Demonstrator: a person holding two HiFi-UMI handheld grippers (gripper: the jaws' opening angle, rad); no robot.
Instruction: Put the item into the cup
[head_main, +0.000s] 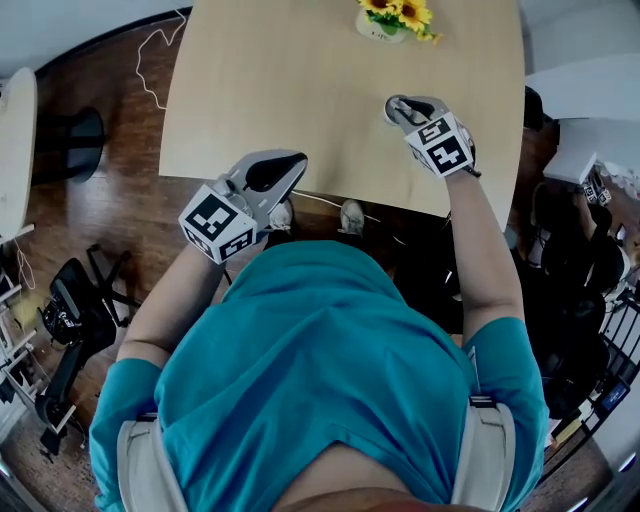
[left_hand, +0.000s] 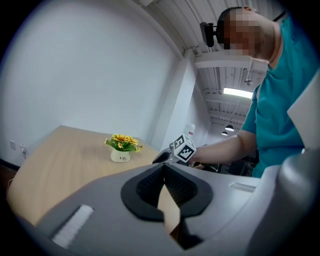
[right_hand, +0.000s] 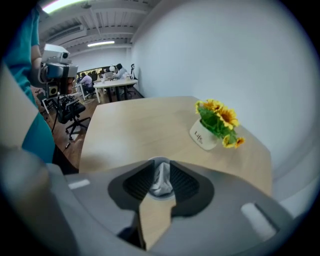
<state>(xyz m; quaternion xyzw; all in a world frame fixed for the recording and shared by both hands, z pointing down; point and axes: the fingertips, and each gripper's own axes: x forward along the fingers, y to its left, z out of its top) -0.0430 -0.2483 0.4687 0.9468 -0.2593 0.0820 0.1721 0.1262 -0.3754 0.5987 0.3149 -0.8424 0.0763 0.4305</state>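
Right fingers (right_hand: 182, 186) stand a bit apart over the cup (right_hand: 161, 159) on the surface (right_hand: 130, 125), and the item (right_hand: 162, 180) sits inside it. My left fingers (left_hand: 150, 185) are pressed together with nothing between them

bright, even indoor light; ceiling strip (left_hand: 239, 92) glares. i note strong fisheye bending and dark vignette at all edges. left gripper (left_hand: 164, 175) and right gripper (right_hand: 161, 169) smear soft near the lens. floor (head_main: 90, 220) reads dim in head view.

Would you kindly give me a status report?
Left gripper shut, empty. Right gripper open over cup. Crumpled item between jaws, at cup mouth. Nothing blocking.
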